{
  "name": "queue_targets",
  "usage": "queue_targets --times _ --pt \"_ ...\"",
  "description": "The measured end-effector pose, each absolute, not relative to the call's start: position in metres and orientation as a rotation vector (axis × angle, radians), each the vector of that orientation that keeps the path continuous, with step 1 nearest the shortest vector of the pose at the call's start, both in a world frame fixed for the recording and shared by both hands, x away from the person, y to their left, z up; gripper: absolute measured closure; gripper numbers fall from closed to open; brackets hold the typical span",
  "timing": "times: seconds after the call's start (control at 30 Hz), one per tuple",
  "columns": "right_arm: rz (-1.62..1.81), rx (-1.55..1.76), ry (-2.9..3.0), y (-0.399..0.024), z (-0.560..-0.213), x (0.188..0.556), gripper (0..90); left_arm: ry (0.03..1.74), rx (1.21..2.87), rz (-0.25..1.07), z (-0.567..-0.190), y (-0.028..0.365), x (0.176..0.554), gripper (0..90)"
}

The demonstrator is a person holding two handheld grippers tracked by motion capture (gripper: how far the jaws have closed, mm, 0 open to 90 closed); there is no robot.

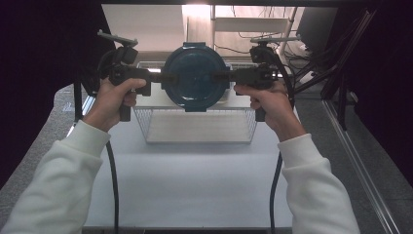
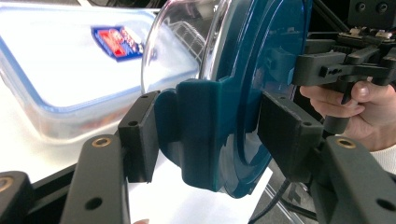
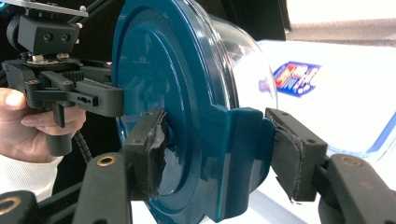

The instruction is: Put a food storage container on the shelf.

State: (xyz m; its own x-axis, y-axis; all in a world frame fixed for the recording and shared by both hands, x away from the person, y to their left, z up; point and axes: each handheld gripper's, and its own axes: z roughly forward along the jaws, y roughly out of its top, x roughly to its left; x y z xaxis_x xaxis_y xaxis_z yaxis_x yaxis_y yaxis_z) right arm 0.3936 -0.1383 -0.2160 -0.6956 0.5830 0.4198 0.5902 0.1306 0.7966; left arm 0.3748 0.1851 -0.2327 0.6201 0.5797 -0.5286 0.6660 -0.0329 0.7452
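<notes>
Lid (image 2: 243, 93): glossy teal plastic, smooth, with reflections. The bowl (image 2: 180, 51) under it looks like clear glass, shiny. Left gripper (image 2: 205, 135) and right gripper (image 3: 219, 158): matt black plastic, brass-coloured rivets at the joints. Right gripper's pads (image 3: 156, 154) are rough black foam or rubber, frayed at the edges. Storage box (image 2: 56, 60): translucent frosted plastic, glossy printed label. Basket (image 1: 195, 124): thin metal wire. Table (image 1: 195, 185): matt white. Sleeves (image 1: 58, 190): soft white cloth.

Lab: dark curtains (image 1: 29, 73), loose cables (image 1: 311, 53)

A wire basket (image 1: 197, 126) and lidded plastic container (image 2: 56, 70) sit on the white table (image 1: 195, 185).
</notes>
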Motion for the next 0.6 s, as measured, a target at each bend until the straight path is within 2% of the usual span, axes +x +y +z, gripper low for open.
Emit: queue_targets --times 0.27,0.6 --pt "-1.661 -1.231 -2.360 -0.137 -0.204 0.411 40.3 1.032 1.696 -0.110 -0.225 0.186 0.395 41.2" --pt "-1.633 -1.269 -2.300 -0.138 -0.212 0.438 40.3 1.054 1.736 -0.133 -0.224 0.186 0.426 41.2"
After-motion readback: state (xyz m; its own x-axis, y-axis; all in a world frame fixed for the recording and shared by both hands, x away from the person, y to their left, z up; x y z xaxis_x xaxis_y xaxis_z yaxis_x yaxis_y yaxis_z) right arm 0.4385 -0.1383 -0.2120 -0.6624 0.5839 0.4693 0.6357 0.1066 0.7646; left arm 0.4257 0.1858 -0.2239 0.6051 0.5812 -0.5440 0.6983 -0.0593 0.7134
